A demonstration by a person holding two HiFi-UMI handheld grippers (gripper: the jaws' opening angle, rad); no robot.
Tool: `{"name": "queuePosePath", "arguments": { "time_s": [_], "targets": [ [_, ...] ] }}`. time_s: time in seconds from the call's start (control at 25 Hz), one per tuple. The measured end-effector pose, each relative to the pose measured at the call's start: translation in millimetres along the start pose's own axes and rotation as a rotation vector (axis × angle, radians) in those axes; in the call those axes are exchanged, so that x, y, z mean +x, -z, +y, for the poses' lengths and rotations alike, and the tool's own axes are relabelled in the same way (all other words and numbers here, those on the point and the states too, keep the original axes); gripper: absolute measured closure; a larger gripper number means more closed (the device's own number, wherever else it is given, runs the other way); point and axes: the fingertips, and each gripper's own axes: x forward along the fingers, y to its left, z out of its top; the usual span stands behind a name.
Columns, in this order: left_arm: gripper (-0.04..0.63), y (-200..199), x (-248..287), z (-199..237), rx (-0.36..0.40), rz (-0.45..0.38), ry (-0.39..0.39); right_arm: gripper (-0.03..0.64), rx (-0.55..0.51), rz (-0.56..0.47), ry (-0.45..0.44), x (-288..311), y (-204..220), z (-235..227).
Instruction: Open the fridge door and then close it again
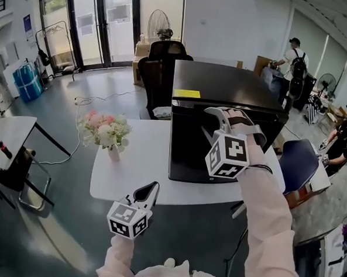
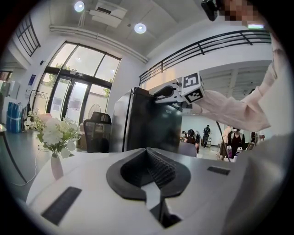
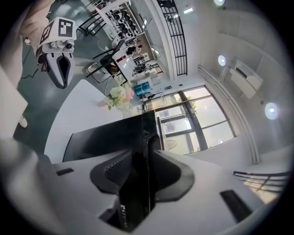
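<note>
Standing on the table (image 1: 142, 168): a black fridge (image 1: 223, 85) is occupying the right half. Its door (image 1: 187, 147) is facing the person and, as far as the head view shows, lying flush with the body.
Head view, right gripper (image 1: 214, 112): it is reaching onto the top front edge of the fridge, its marker cube hanging in front of the door.
Head view, left gripper (image 1: 151, 191): it is hovering low at the near edge of the table, well apart from the fridge.
Head view, flowers (image 1: 105, 131): they are standing in a pale vase (image 1: 113, 153) on the table, left of the fridge.
Head view, seating: a black office chair (image 1: 160, 64) is standing behind the table, and a blue chair (image 1: 298, 163) is standing to the fridge's right.
Left gripper view, left gripper (image 2: 148, 158): its jaws are resting together with nothing between them.
Left gripper view, fridge (image 2: 147, 124): it is rising ahead beyond the jaws. The right gripper (image 2: 161, 94) is sitting at its upper front corner, and the flowers (image 2: 55, 133) are showing to the left.
Right gripper view, right gripper (image 3: 142, 170): its jaws are standing apart, straddling the top edge of the door (image 3: 138, 137), and the pads are not clamping it.
Right gripper view, background: the left gripper (image 3: 62, 73) is hanging beyond the table (image 3: 78, 110), with the flowers (image 3: 118, 96) past the fridge.
</note>
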Motion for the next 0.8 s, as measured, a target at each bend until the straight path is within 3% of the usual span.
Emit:
{"name": "queuePosePath", "arguments": {
  "time_s": [0.36,0.68,0.8],
  "targets": [
    [0.584,-6,-8,-16,0.034,-0.011,0.000,0.462,0.264,-0.098,0.085,-47,2,-6],
    [0.584,-9,-10,-31,0.062,-0.022,0.002,0.465,0.543,-0.160,0.063,-84,15,44],
    [0.584,-11,-12,-38,0.064,-0.028,0.004,0.477,0.695,-0.166,0.053,-95,25,66]
  ]
}}
